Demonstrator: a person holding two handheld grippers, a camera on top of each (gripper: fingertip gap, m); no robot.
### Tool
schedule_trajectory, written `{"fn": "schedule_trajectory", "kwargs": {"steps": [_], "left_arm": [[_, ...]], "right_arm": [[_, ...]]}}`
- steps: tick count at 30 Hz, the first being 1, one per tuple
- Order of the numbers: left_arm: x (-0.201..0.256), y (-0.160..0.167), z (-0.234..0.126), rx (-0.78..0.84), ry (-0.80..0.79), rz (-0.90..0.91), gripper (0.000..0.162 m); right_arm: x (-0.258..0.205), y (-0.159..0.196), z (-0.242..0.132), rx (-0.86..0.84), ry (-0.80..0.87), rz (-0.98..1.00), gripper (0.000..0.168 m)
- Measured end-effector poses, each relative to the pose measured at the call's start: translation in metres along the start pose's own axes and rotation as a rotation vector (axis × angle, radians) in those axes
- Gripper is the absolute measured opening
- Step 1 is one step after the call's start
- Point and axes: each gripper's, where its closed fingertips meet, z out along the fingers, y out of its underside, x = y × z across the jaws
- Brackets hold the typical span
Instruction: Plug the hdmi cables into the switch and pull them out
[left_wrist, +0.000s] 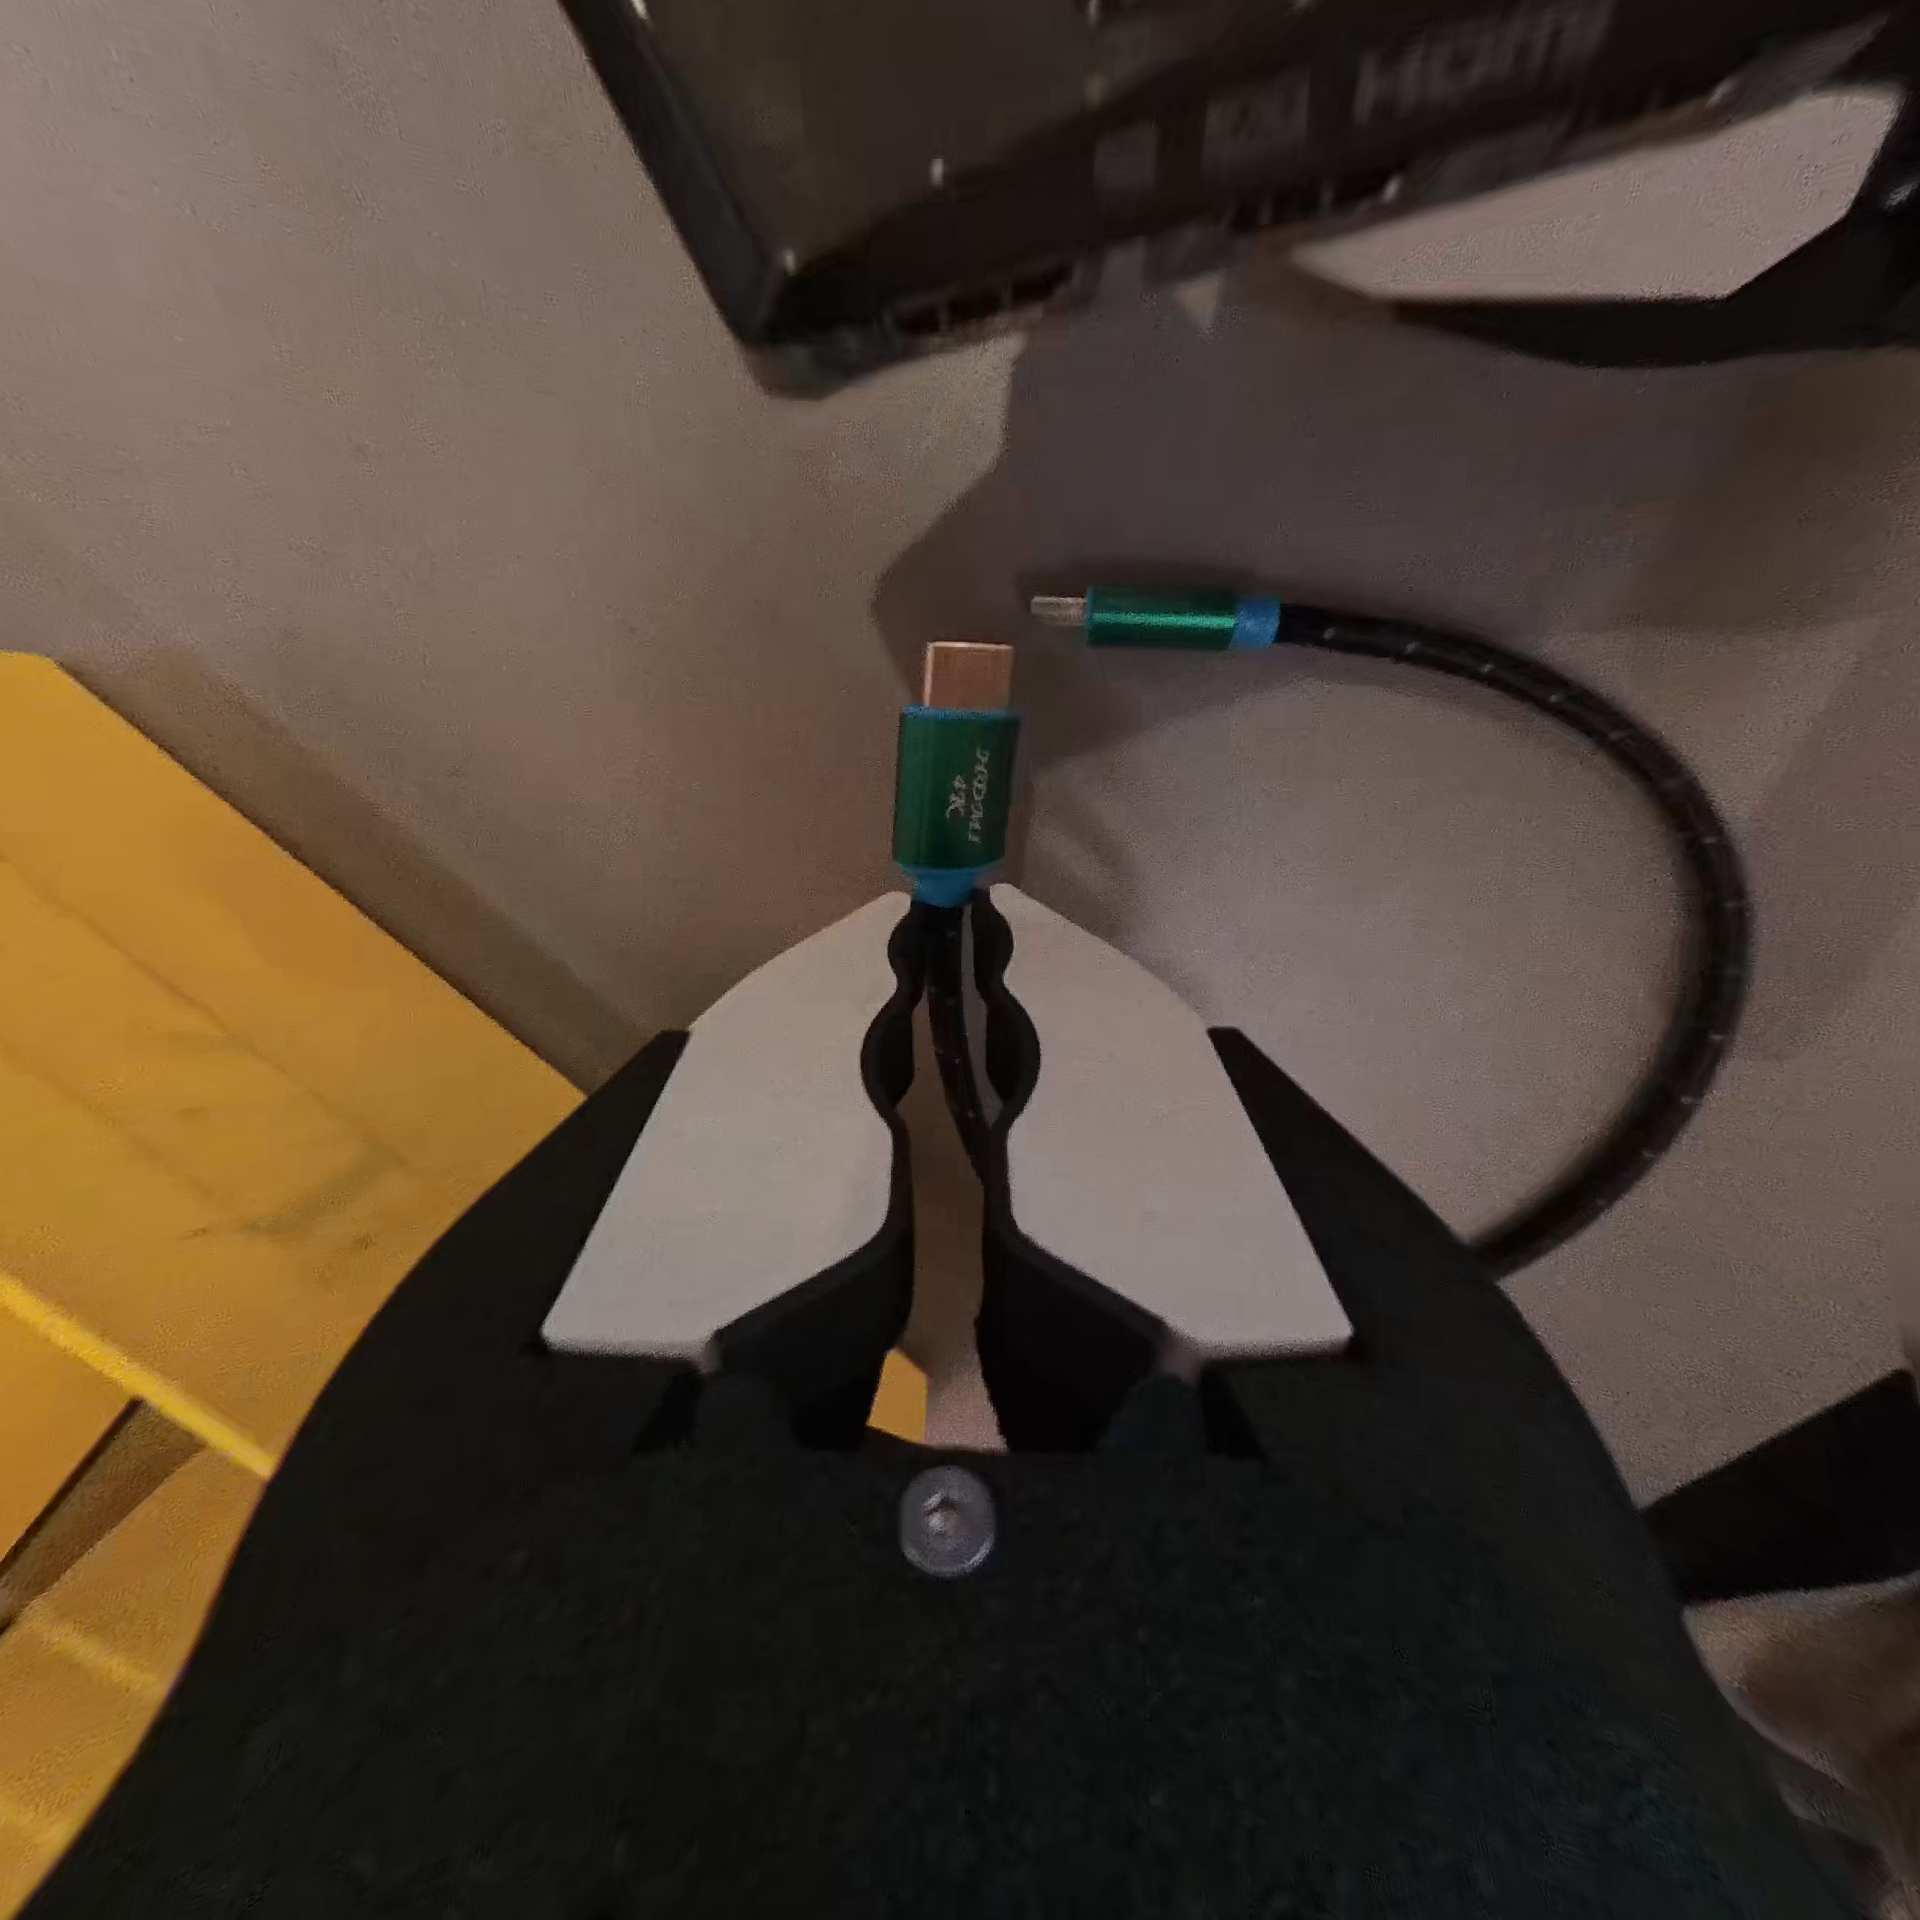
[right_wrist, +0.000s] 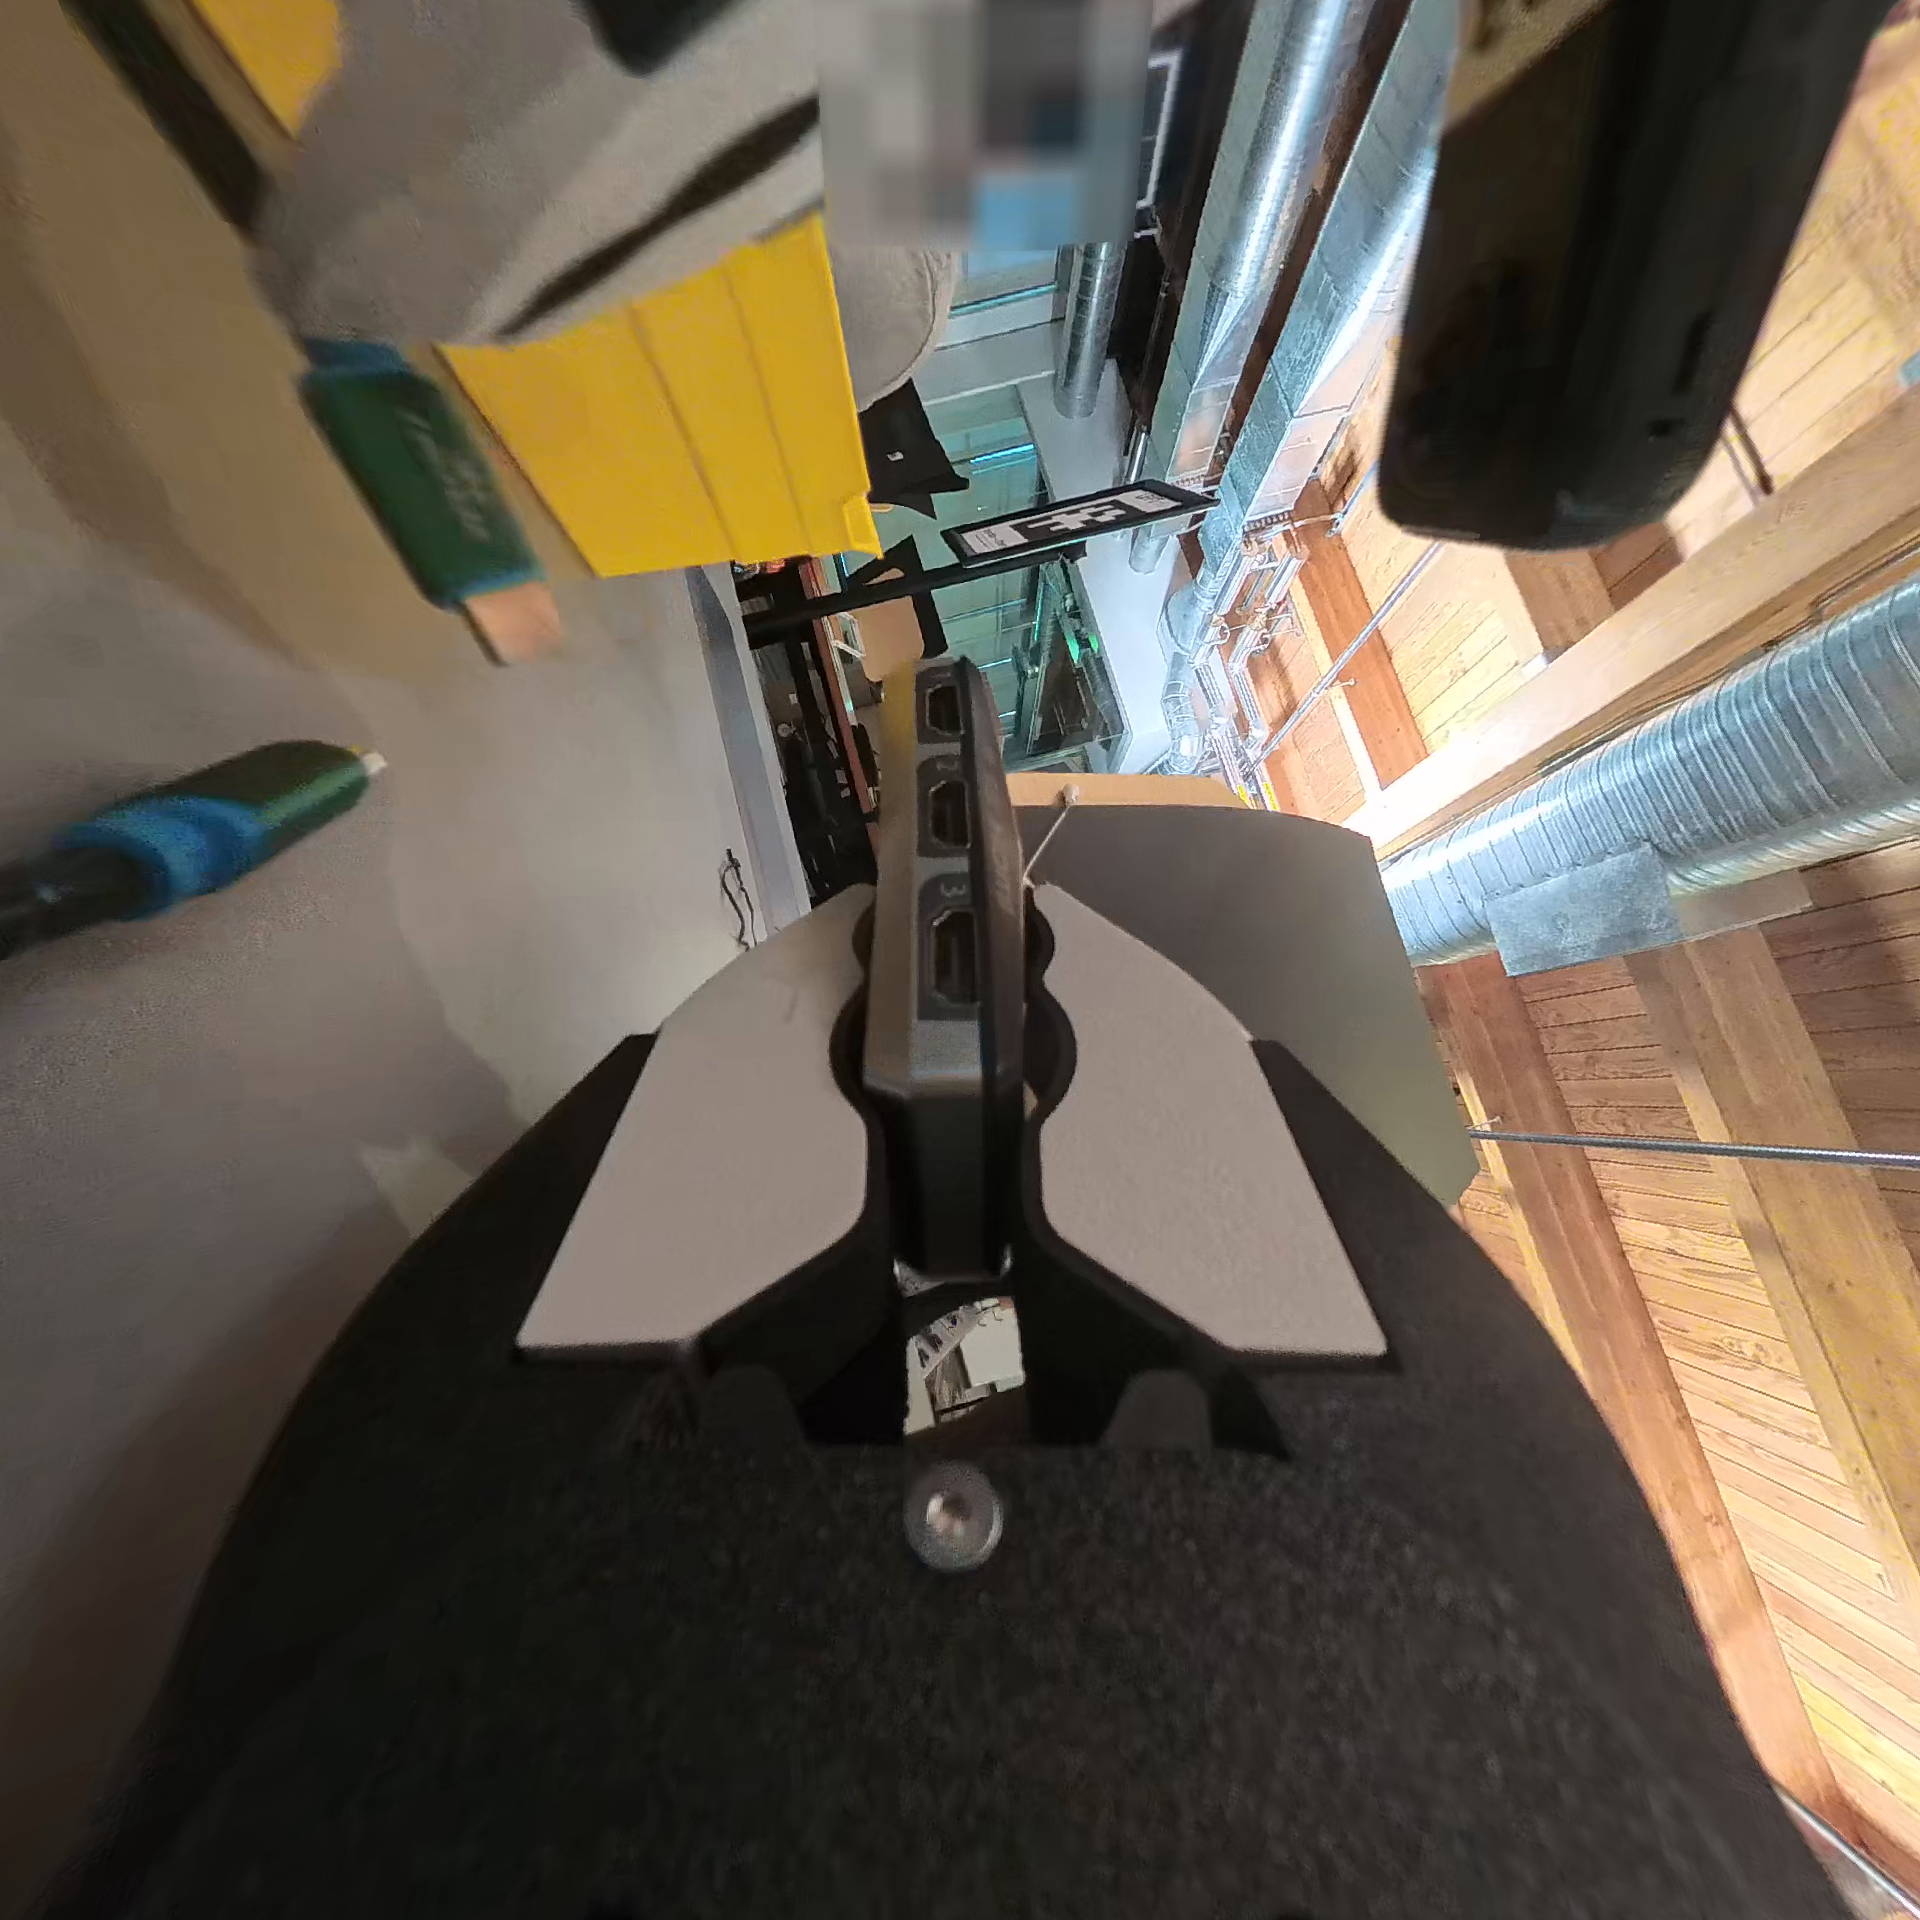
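Cable stiffness is your friend here: your left gripper (left_wrist: 951, 899) is clamped on the braided HDMI cable (left_wrist: 954, 1023) right behind the green plug (left_wrist: 956, 790), so it shouldn't flop. Right gripper (right_wrist: 948, 914) pinches the light, slick switch (right_wrist: 940, 935) edgewise, empty ports facing the plug. Second plug (left_wrist: 1164, 618) lies on the table (left_wrist: 416, 520), plenty of open room between.

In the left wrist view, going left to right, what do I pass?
yellow bin → held HDMI plug, its cable pinched in the left gripper → loose HDMI plug lying on the table → the curve of its black braided cable.
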Motion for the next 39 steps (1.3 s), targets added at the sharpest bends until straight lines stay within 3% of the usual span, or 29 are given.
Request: {"fn": "schedule_trajectory", "kwargs": {"steps": [2, 7, 9, 10, 12, 16, 21, 24, 30, 32, 35, 36, 39], "left_arm": [[-0.001, -0.007, -0.006, 0.082, -0.134, 0.066, 0.008], [0.025, -0.026, -0.038, 0.328, -0.297, 0.011, 0.015], [0.047, -0.024, -0.041, 0.427, -0.241, -0.041, 0.013], [0.068, -0.018, -0.031, 0.432, -0.123, -0.076, 0.000], [0.097, 0.001, -0.006, 0.371, 0.019, -0.124, 0.006], [0.073, 0.017, -0.006, 0.422, -0.165, -0.140, 0.020], [0.046, 0.043, 0.006, 0.330, -0.215, -0.289, 0.041], [0.059, 0.041, 0.010, 0.356, -0.058, -0.399, 0.022], [0.128, 0.045, -0.010, 0.389, 0.265, -0.471, 0.028], [0.114, 0.040, -0.026, 0.466, 0.154, -0.422, 0.034], [0.058, 0.025, -0.042, 0.542, -0.115, -0.374, 0.034], [0.043, 0.022, -0.037, 0.500, -0.152, -0.379, 0.036], [0.021, 0.009, -0.007, 0.316, -0.129, -0.446, 0.064]], "right_arm": [[0.002, 0.002, -0.001, -0.003, 0.005, 0.018, 0.023], [0.006, 0.005, -0.001, -0.003, 0.015, 0.046, 0.023], [0.008, 0.006, -0.001, -0.003, 0.020, 0.058, 0.023], [0.009, 0.006, -0.001, -0.003, 0.025, 0.064, 0.023], [0.012, 0.008, -0.002, -0.004, 0.032, 0.081, 0.023], [0.014, 0.012, -0.002, -0.008, 0.033, 0.103, 0.023], [0.013, 0.011, -0.002, -0.005, 0.026, 0.113, 0.022], [0.011, 0.010, -0.002, 0.000, 0.016, 0.112, 0.022], [0.011, 0.010, -0.003, -0.003, 0.014, 0.116, 0.022], [0.010, 0.010, -0.002, -0.001, 0.008, 0.118, 0.022], [0.007, 0.008, 0.000, 0.001, -0.002, 0.116, 0.022], [0.006, 0.008, 0.000, -0.001, -0.005, 0.114, 0.022], [0.006, 0.007, -0.003, 0.000, -0.006, 0.110, 0.023]]}}
